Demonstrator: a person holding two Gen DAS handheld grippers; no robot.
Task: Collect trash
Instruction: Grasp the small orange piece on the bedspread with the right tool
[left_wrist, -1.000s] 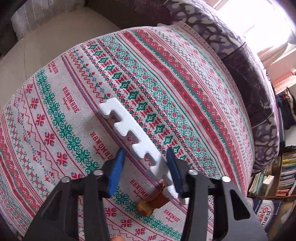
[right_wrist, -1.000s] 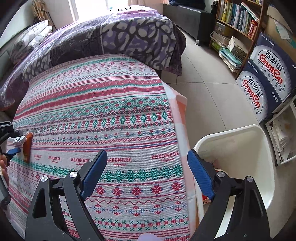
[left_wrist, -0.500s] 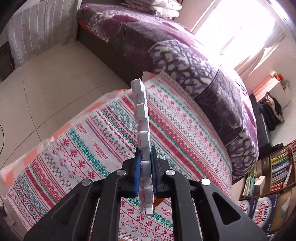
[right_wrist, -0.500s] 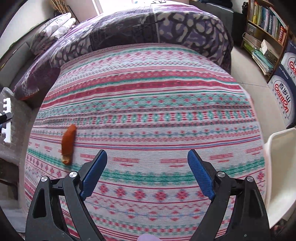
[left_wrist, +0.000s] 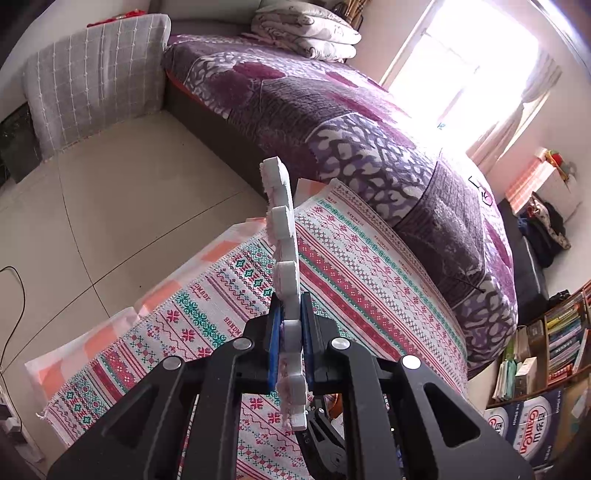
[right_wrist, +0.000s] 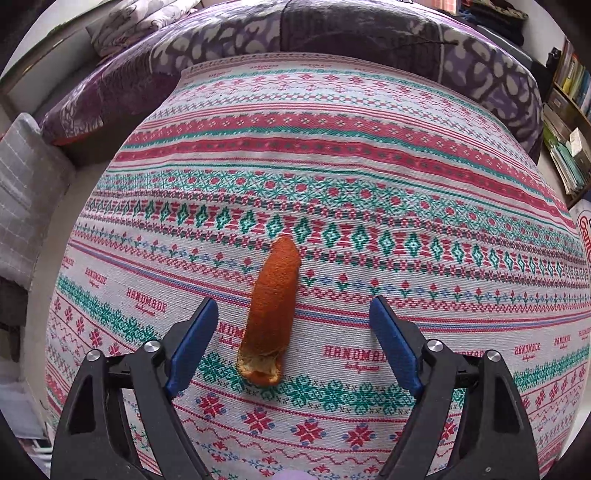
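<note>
Orange peel (right_wrist: 271, 314) lies mid-tablecloth (right_wrist: 369, 155), away from every edge, between the closing jaws of the right gripper (right_wrist: 293, 339), untouched. Judged light, limp, curled: pinch across its width at mid-length. Left gripper (left_wrist: 290, 347) is clamped on a stiff, brittle-looking white foam strip (left_wrist: 284, 236), held clear above the cloth.

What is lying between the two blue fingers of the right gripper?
An orange peel lies on the patterned cloth between the closing right gripper fingers, untouched by either, in the right wrist view.
</note>
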